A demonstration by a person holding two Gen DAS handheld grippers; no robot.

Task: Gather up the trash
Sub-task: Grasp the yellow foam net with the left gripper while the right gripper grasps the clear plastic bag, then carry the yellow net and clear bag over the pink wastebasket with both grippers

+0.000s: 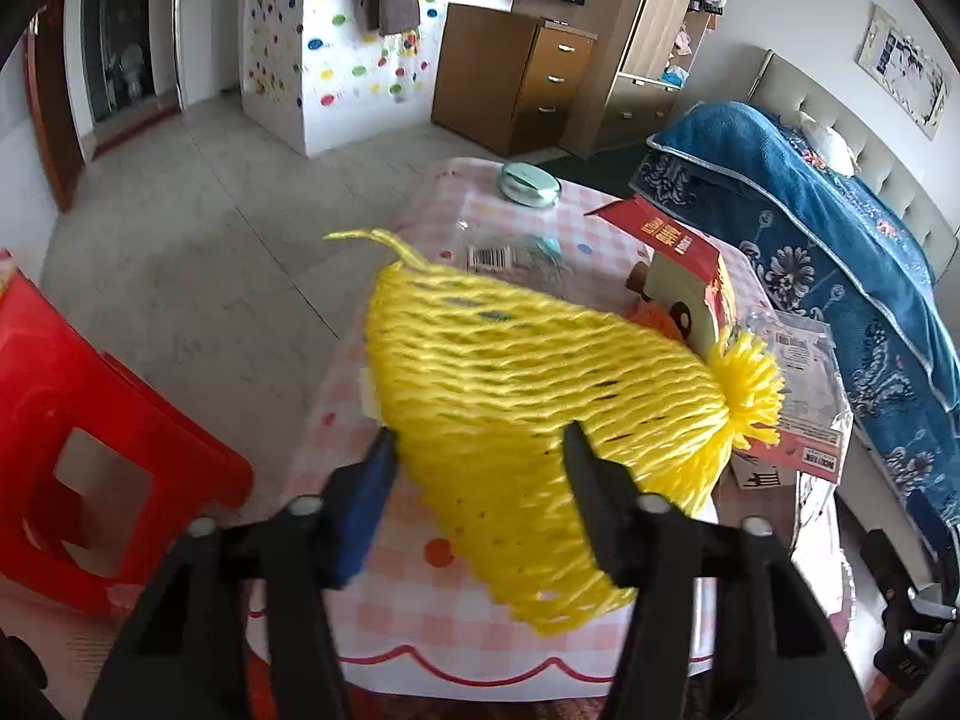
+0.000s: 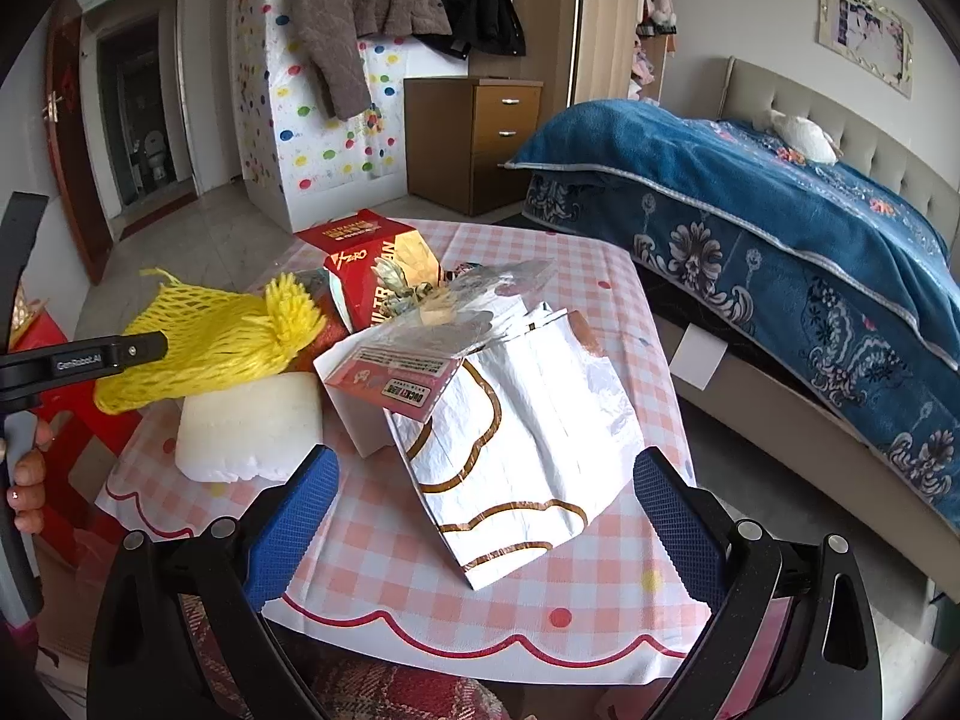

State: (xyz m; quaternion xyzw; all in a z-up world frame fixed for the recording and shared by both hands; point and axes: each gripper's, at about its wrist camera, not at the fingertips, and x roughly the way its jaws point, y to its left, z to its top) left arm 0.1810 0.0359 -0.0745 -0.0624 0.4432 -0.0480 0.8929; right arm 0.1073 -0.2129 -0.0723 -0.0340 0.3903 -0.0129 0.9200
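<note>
Left claw [image 1: 480,450] is clamped on the yellow net [image 1: 510,372], lower centre; a thin bite, easily dropped. Right claw [image 2: 480,498] is spread, empty.

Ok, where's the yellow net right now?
The yellow net sits between the left gripper's fingers, over the table's left side, above the white foam block in the right wrist view.

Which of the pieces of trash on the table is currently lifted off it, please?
The yellow foam net, the one between the left hand-held gripper's fingers, hangs above the tablecloth. The white foam block, silver bag and red carton all lie on the table.
</note>
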